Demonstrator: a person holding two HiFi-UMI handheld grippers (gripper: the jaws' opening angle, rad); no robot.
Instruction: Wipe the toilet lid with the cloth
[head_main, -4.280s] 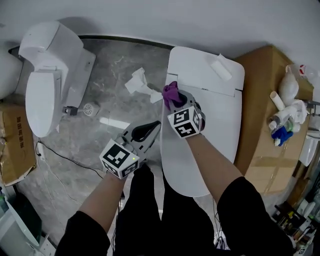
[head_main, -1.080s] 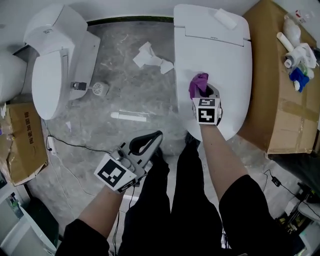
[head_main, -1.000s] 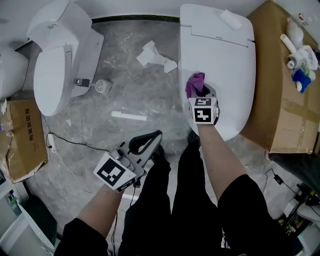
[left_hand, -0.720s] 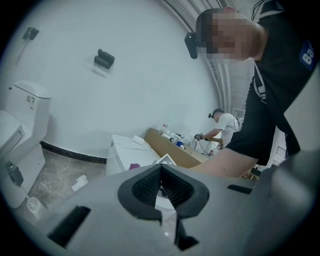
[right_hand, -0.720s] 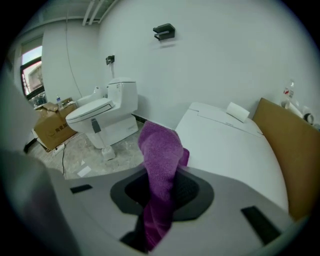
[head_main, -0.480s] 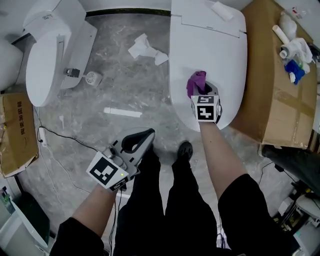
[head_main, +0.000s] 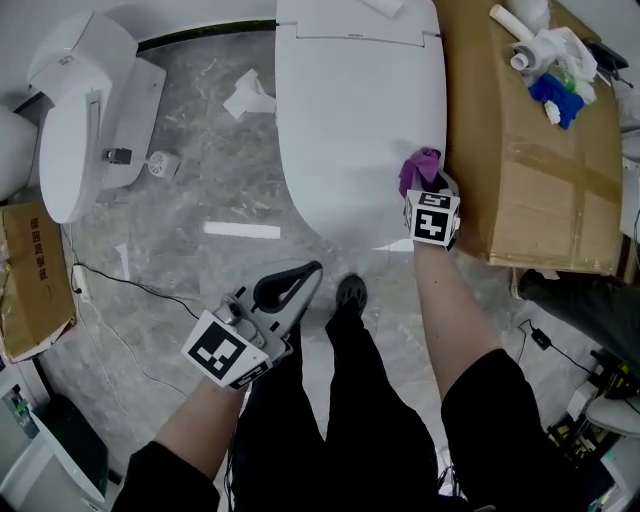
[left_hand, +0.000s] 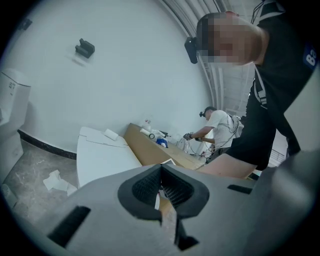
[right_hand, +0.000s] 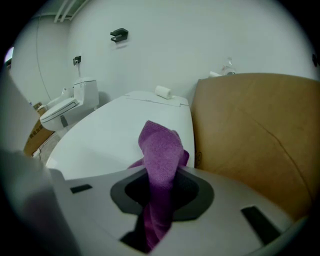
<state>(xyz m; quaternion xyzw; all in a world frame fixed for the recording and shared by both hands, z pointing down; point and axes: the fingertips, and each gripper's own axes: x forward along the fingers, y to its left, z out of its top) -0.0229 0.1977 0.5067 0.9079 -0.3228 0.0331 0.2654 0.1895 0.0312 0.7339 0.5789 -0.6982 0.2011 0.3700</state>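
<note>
At the far left, a second white porcelain toilet (head_main: 75, 130) is standing on the grey marbled floor (head_main: 190, 180). A flattened brown cardboard sheet (head_main: 35, 270) is lying nearer to us beside it. Further right, a crumpled white paper (head_main: 248, 97) and a thin white strip (head_main: 242, 231) are lying on the floor, well apart from each other.

We are holding our left hand-held gripper (head_main: 300, 280) over the floor, near our legs and to the left of the big toilet. It is clenched, with its jaws pressing together and nothing between them.

In the middle, the white toilet lid (head_main: 350, 110) is lying closed, running from near to far.

At the lid's near right edge, our right hand-held gripper (head_main: 428, 188) is grasping the purple terry cloth (head_main: 420, 168). The right gripper view shows the jaws pinching the cloth at its middle, with one folded end sticking up and forward over the lid. We cannot tell whether the cloth is touching the lid's surface.

Just to the right, a large brown cardboard box (head_main: 540, 170) is standing against the toilet. White bottles and a blue rag (head_main: 550, 95) are lying on its far end.
</note>
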